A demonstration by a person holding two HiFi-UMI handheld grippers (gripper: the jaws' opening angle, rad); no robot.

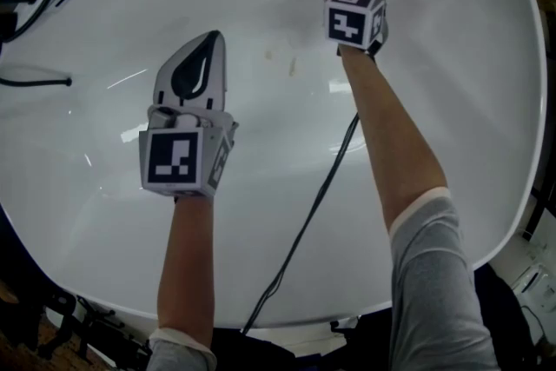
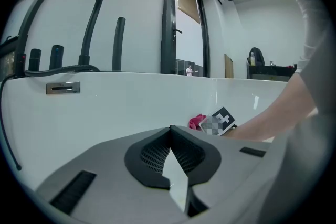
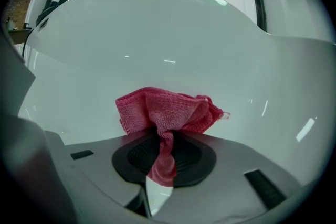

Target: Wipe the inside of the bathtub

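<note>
Left tongs (image 1: pixel 209 42) closed, right tongs (image 3: pixel 160 140) pinching one cloth (image 3: pixel 157 109) in one bathtub (image 1: pixel 452 65).

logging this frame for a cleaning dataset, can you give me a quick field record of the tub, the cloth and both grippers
setting: inside of a white bathtub
right gripper: shut on the red cloth, reaching toward the far side of the tub
left gripper: shut, nothing between the jaws, held above the tub floor
cloth contact with tub: cannot tell
tub surface: small brownish specks between the two grippers
other: black cable hanging below the right arm
</note>
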